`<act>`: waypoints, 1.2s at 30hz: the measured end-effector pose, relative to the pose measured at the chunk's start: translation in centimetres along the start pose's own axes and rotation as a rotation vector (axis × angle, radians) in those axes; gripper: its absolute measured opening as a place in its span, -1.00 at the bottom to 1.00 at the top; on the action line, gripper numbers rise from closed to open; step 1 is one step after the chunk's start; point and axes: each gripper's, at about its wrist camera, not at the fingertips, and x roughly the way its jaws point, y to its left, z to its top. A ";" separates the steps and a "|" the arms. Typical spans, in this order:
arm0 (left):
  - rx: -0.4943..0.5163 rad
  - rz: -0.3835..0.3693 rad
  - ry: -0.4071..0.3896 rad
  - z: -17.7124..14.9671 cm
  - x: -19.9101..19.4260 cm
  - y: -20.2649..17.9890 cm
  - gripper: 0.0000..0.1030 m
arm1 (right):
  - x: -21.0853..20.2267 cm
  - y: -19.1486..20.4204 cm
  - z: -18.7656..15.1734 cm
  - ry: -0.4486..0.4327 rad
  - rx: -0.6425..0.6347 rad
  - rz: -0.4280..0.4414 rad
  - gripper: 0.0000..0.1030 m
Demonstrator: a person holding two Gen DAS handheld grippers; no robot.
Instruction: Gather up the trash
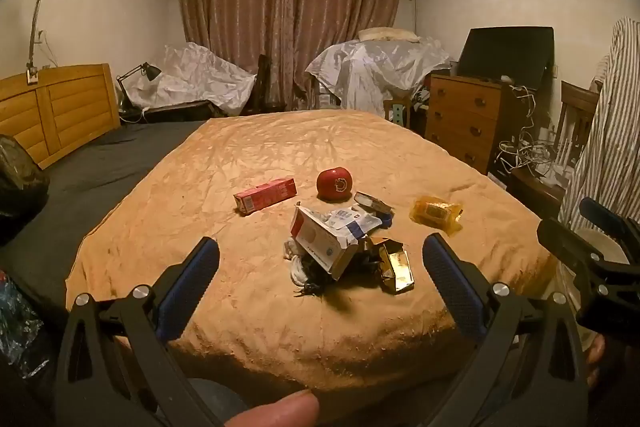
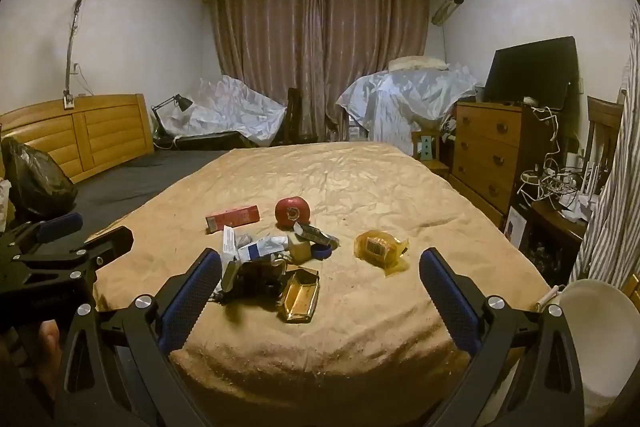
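Above the near edge of the bed, the left gripper (image 1: 320,259) hangs with its two blue-padded fingers spread wide and nothing between them; the right gripper (image 2: 320,271) is beside it, equally spread and empty. Just beyond both lies the trash, gathered in a loose heap on the tan bedspread (image 1: 256,155): a torn white carton (image 1: 320,241) tilted over a dark tangle, a crumpled gold foil box (image 1: 396,265) touching its right side, and a gold tray (image 2: 300,293) at the front of the heap in the right wrist view. Behind the heap a red carton (image 1: 266,195) lies flat, and a red ball-shaped object (image 1: 334,183), possibly an apple, sits just right of it. A yellow wrapper (image 1: 436,214) lies apart toward the right. A black bag (image 2: 36,179) stands at the left on the grey sheet, near the wooden headboard (image 1: 52,107). A white bin (image 2: 596,331) sits low at the right, and a chest of drawers (image 1: 464,119) stands against the far wall, beside closed curtains (image 1: 292,23)
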 end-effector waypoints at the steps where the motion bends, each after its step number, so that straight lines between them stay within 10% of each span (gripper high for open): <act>1: 0.000 0.000 0.000 0.0 0.0 0.0 0.91 | 0.0 0.0 0.0 -0.004 0.000 -0.001 0.93; 36: 0.004 0.002 0.023 -0.5 0.4 0.2 0.91 | 0.4 -1.1 -0.3 0.022 0.041 0.001 0.93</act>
